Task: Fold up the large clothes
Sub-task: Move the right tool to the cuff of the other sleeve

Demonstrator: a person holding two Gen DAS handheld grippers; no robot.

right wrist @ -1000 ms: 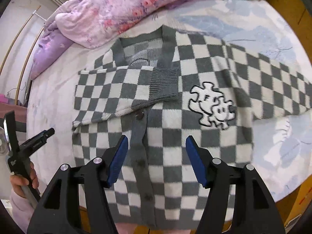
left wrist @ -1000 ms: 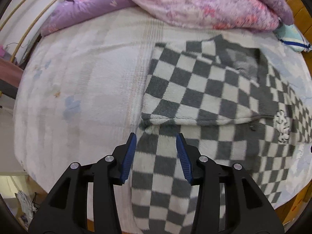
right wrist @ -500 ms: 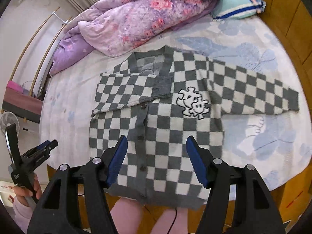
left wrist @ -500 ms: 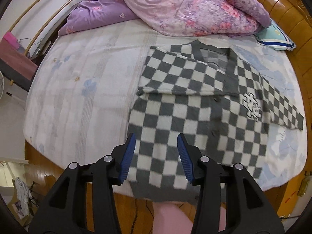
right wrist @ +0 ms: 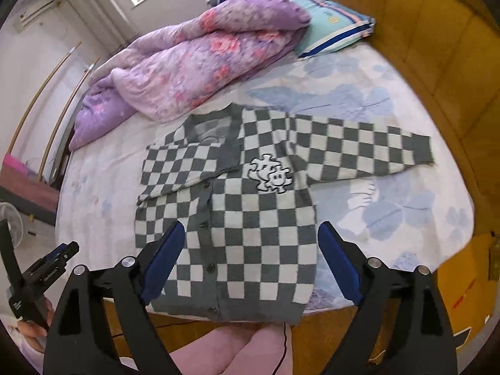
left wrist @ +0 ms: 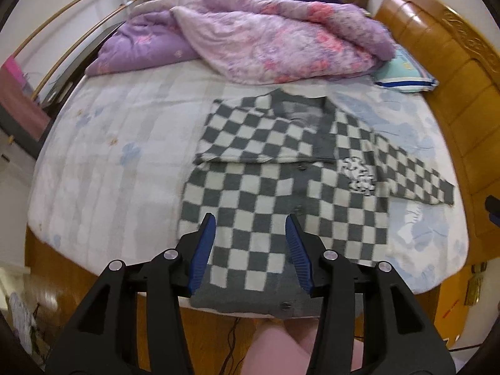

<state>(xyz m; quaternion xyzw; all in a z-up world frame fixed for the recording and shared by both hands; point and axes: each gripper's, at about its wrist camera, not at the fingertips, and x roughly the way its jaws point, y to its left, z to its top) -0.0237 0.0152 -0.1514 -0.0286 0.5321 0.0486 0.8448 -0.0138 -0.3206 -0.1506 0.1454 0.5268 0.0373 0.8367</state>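
Observation:
A grey and white checked cardigan lies flat on the bed, front up, with a white cartoon patch on its chest. Its left sleeve is folded across the chest. Its right sleeve lies stretched out to the right. The hem hangs slightly over the bed's near edge. My left gripper is open and empty, held above the hem. My right gripper is open wide and empty, held above the lower body of the cardigan. The left gripper also shows in the right wrist view.
A purple and pink quilt is bunched at the far side of the bed. A teal pillow lies at the far right. A wooden headboard runs along the right. The person's legs stand at the near edge.
Both grippers have pulled back and up from the cardigan, so the whole garment and the bed now show. Both stay open and empty.

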